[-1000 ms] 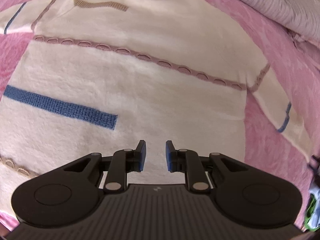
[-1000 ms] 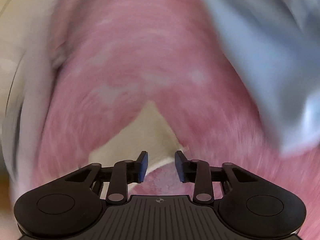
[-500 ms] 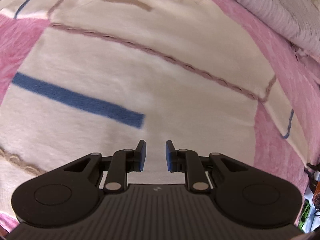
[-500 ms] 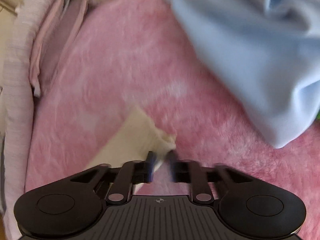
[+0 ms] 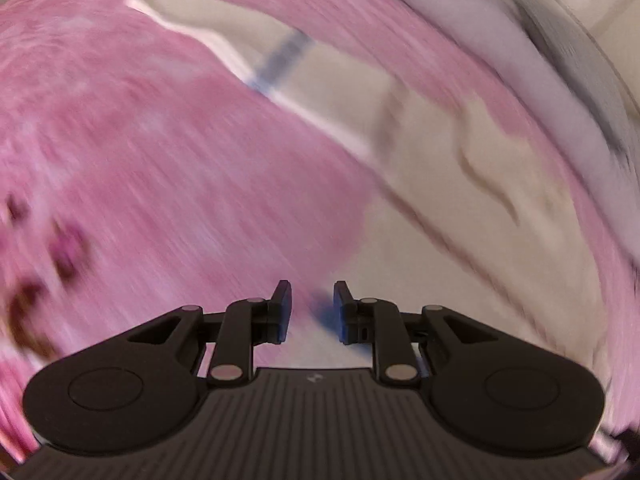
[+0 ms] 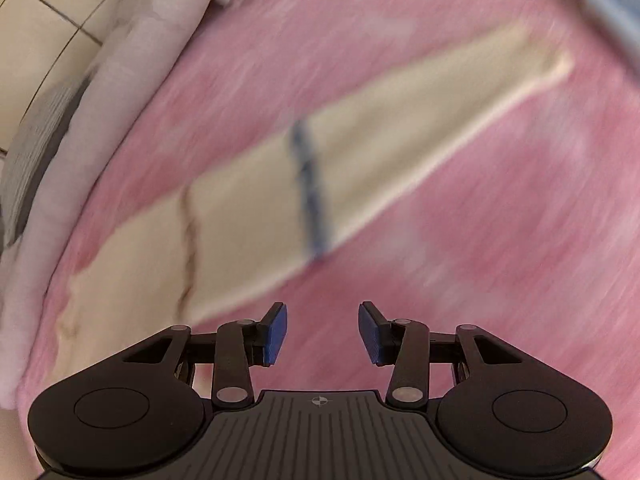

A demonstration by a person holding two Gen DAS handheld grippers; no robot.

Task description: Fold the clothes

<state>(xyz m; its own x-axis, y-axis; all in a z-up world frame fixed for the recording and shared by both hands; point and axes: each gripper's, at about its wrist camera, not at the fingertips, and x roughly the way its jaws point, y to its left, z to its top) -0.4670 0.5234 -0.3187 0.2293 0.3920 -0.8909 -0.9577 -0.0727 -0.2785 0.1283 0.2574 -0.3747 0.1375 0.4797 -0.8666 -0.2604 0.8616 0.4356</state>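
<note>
A cream knitted sweater with a blue stripe and brown trim lies flat on a pink fuzzy blanket. In the blurred left wrist view its body fills the right side and one sleeve stretches up left. My left gripper is open and empty over the sweater's left edge. In the right wrist view the other sleeve, with a thin blue stripe, runs diagonally up right. My right gripper is open and empty over the pink blanket just below that sleeve.
A pale lilac striped bedding roll borders the blanket on the left of the right wrist view, with tiled floor beyond. A light blue cloth shows at the top right. The same bedding shows upper right in the left wrist view.
My left gripper swung left from over the sweater's body to its edge. My right gripper closed on the sleeve cuff half a second ago, then opened and moved back along the laid-out sleeve.
</note>
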